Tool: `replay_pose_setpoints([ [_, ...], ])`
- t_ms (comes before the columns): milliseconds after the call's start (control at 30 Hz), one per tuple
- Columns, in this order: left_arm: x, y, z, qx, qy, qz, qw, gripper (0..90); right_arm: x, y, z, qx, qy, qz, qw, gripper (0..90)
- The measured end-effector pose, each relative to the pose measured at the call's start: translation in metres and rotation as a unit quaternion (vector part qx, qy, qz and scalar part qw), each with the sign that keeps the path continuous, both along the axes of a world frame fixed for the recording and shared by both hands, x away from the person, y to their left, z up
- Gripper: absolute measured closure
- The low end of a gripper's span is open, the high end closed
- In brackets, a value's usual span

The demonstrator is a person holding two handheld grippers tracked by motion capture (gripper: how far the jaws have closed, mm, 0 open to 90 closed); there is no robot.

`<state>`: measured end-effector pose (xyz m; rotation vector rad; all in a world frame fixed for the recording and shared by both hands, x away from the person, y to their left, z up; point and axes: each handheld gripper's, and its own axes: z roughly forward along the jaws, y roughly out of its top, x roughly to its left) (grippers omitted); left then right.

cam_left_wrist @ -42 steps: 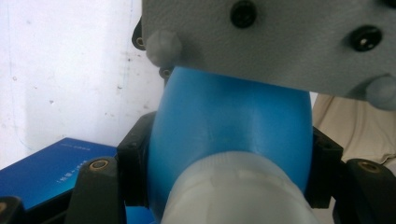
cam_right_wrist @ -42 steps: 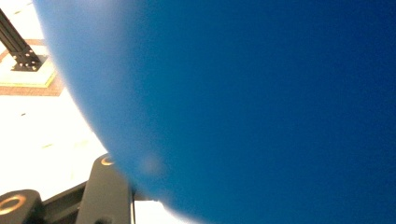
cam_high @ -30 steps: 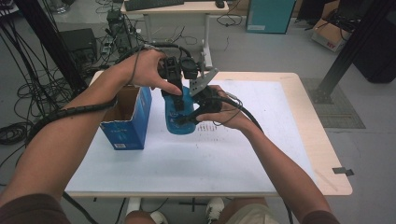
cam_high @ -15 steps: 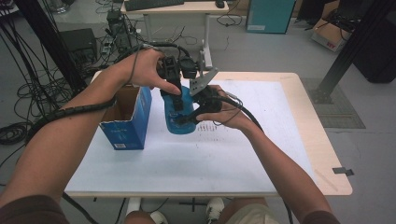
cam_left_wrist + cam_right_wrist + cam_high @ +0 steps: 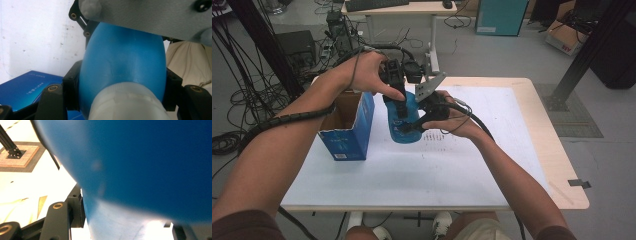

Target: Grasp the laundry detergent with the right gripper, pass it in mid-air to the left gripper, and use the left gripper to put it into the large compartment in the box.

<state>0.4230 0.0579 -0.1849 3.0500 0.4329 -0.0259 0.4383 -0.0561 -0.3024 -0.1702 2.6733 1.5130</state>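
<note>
Fingers [image 5: 71, 92] of my left gripper [image 5: 399, 102] clamped the blue bottle [image 5: 404, 125] below its white cap [image 5: 125, 102]; my right gripper [image 5: 422, 120] gripped its body — held above the table [image 5: 492, 165], beside the blue box [image 5: 349, 130]. Next, I judged, twisting needed firm counter-hold.

Blue bottle [image 5: 404, 122], white cap, held above table

I work at a pale wooden table [image 5: 532, 107] topped with a white sheet [image 5: 422, 170]. Grey floor [image 5: 512, 55] spreads around it. Behind stands a desk [image 5: 407, 8], a teal cabinet [image 5: 499, 17], and a cardboard box [image 5: 564, 37]. Cables [image 5: 242, 100] tangle on my left; a black post [image 5: 589, 47] rises on my right.
</note>
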Motion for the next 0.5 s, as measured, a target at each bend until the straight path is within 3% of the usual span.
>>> replay_pose_setpoints([
  [33, -0.0002, 0.0001, -0.0004, 0.001, -0.003, -0.001, 1.0000, 36.5, -0.0018, 0.0022, -0.0009, 0.004, 0.014, 0.006, 0.9999, 41.2],
  [233, -0.0011, 0.0009, -0.0007, -0.001, -0.004, 0.004, 1.0000, 36.5, -0.0023, 0.0022, -0.0006, 0.002, 0.012, 0.005, 0.9999, 41.0],
  [267, -0.0005, 0.0012, 0.0006, 0.000, 0.002, 0.003, 1.0000, 36.5, -0.0055, 0.0010, -0.0003, -0.013, 0.033, -0.007, 0.9993, 41.0],
  [500, -0.0022, 0.0009, 0.0018, -0.001, 0.002, 0.003, 1.0000, 36.5, -0.0057, -0.0003, 0.0022, -0.015, 0.030, -0.003, 0.9994, 40.9],
])
